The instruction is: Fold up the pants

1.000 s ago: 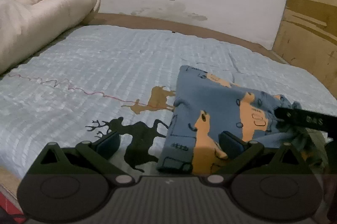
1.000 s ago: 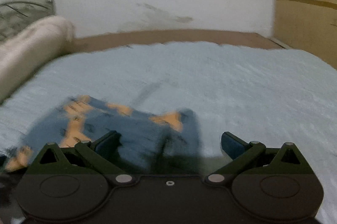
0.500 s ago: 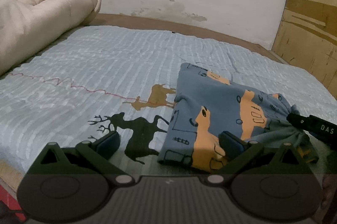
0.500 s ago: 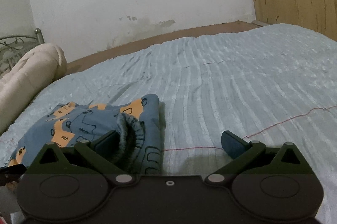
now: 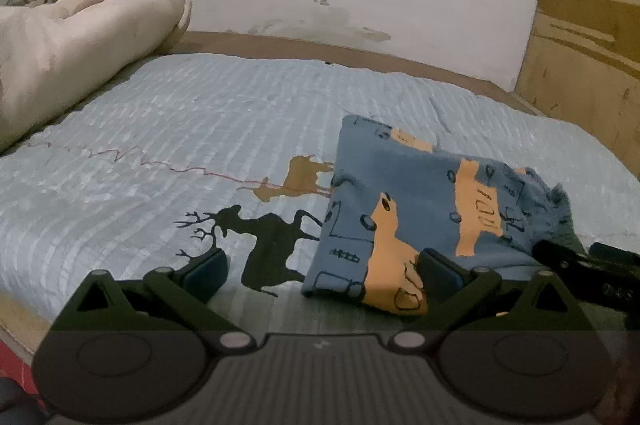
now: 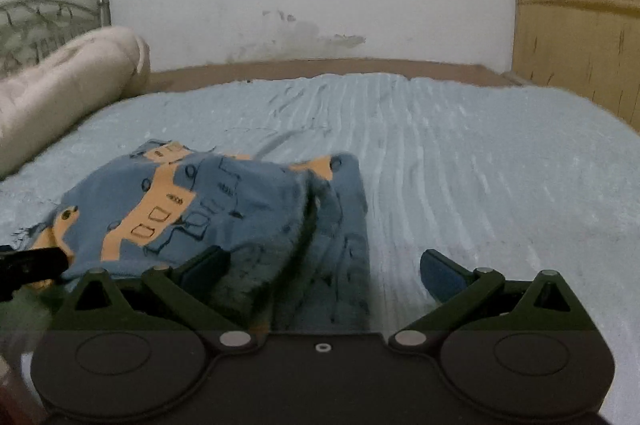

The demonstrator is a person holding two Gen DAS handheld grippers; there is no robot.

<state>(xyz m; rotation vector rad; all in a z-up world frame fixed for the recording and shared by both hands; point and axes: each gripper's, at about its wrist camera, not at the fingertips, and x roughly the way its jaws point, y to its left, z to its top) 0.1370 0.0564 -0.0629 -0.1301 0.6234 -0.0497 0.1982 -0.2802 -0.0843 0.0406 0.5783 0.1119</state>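
Pants (image 5: 424, 209) lie folded into a compact blue bundle with orange print on the light blue bedspread (image 5: 200, 129), near the front edge of the bed.

Left gripper (image 5: 322, 271): jaws spread wide, nothing between them. The bundle's near left corner sits just ahead of the right-hand fingertip, which overlaps the cloth edge in view; whether it touches I cannot tell. The left-hand fingertip is over the black deer print (image 5: 264, 241) on the bedspread, beside the bundle. A brown deer print (image 5: 304, 173) lies just beyond, touching the bundle's left edge in view.

Right gripper (image 6: 322, 271): jaws also spread wide, holding nothing. The bundle (image 6: 208, 205) fills the left half of its view; the gathered waistband end lies just in front of the left-hand fingertip. The right-hand fingertip is over bare bedspread (image 6: 480, 165). Each gripper's dark tip shows at the edge of the other's view, at opposite ends of the bundle.

Open room: bedspread is bare behind and right of the bundle up to the brown bed frame (image 6: 320, 67) and wall. A rolled cream blanket (image 5: 80, 41) lies along the far left, well apart from the pants. A wooden panel (image 6: 576, 25) stands at the right.
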